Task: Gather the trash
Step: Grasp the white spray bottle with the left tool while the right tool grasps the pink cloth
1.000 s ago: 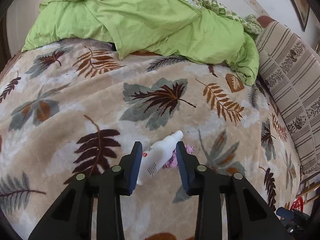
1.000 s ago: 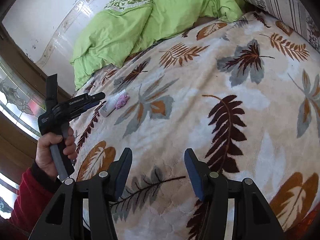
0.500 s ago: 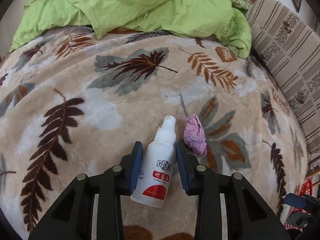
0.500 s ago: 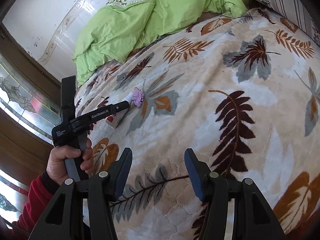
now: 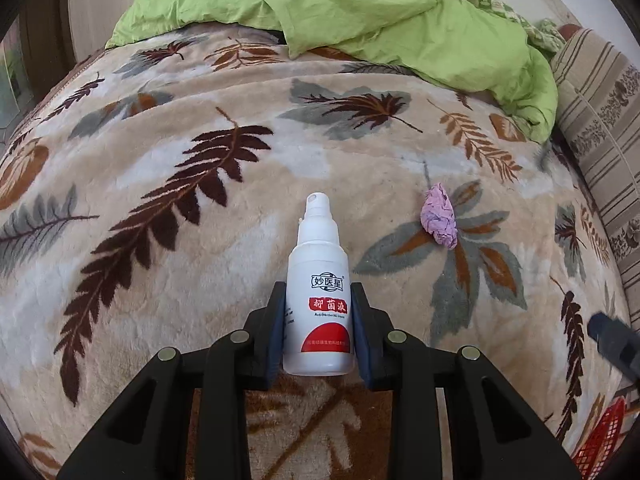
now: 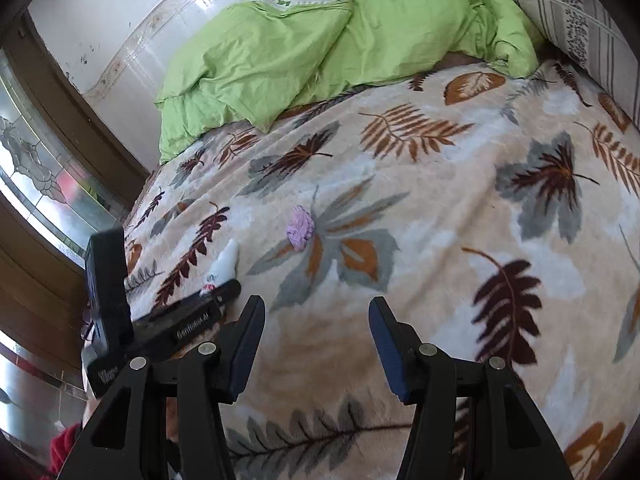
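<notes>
The white spray bottle (image 5: 318, 300), lying on the leaf-print blanket (image 5: 160, 208) of the bed, is clamped in the left tongs (image 5: 318, 326), so next comes lifting it clear, while the half-open, empty right tongs (image 6: 316, 344) face the crumpled purple wad (image 6: 301, 227) nearby.

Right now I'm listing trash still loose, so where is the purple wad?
The purple wad lies free on the leaf blanket, right of the bottle in the left wrist view, ahead of the open right gripper.
</notes>
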`<state>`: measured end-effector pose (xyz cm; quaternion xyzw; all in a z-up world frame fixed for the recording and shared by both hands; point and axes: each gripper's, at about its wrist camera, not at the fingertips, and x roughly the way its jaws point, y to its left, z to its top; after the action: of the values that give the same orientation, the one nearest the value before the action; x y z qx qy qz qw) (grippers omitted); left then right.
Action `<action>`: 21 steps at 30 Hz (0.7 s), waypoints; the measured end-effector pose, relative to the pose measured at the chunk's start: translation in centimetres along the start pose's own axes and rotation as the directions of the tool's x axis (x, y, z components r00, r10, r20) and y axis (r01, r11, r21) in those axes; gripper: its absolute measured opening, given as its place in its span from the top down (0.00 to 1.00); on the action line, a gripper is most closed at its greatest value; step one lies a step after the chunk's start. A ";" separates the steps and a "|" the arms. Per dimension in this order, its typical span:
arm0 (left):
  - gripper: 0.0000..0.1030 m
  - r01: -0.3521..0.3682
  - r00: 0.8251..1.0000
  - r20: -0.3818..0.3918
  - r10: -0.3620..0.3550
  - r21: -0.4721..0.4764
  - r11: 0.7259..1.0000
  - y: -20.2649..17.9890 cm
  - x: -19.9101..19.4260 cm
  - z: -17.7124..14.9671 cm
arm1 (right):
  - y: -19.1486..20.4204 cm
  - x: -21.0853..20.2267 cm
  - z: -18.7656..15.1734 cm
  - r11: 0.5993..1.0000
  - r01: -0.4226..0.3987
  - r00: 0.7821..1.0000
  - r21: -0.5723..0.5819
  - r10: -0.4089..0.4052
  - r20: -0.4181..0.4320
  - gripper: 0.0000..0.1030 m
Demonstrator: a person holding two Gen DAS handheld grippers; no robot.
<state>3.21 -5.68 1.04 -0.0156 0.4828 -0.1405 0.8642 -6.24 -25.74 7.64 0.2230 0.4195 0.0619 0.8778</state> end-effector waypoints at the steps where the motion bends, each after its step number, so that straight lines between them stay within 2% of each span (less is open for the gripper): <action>1: 0.72 0.009 1.000 -0.001 -0.009 0.001 1.000 0.1 0.1 0.0 | 0.3 0.8 0.8 1.000 -0.014 1.000 -0.004 0.014 -0.014 0.44; 5: 0.71 0.043 0.999 0.003 -0.043 0.002 0.999 0.7 0.3 0.1 | 1.1 5.1 3.5 1.000 0.013 0.998 -0.016 -0.014 -0.055 0.44; 11: 0.71 0.069 0.998 -0.004 -0.069 -0.008 0.998 1.0 0.4 0.3 | 0.5 10.6 5.6 0.997 0.054 0.993 0.059 -0.047 -0.111 0.48; 15: 0.71 0.080 0.997 -0.008 -0.080 -0.019 0.997 1.1 0.4 0.3 | 0.5 13.5 5.8 0.993 0.101 0.985 0.060 -0.091 -0.149 0.58; 17: 0.71 0.078 0.997 -0.006 -0.078 -0.013 0.997 1.0 0.4 0.3 | 1.0 13.3 5.7 0.994 0.109 0.987 0.030 -0.104 -0.125 0.70; 18: 0.71 0.075 0.997 -0.004 -0.075 -0.010 0.997 1.0 0.4 0.2 | 1.2 13.1 5.7 0.996 0.090 0.989 0.025 -0.086 -0.125 0.79; 21: 0.72 0.061 0.998 0.007 -0.061 0.006 0.998 0.6 0.2 0.2 | 1.6 11.1 4.9 0.997 0.081 0.992 0.001 -0.081 -0.095 0.79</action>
<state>3.60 -5.16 0.83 -0.0280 0.4788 -0.1680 0.8613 4.69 -22.70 3.19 0.2045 0.4696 0.0357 0.8581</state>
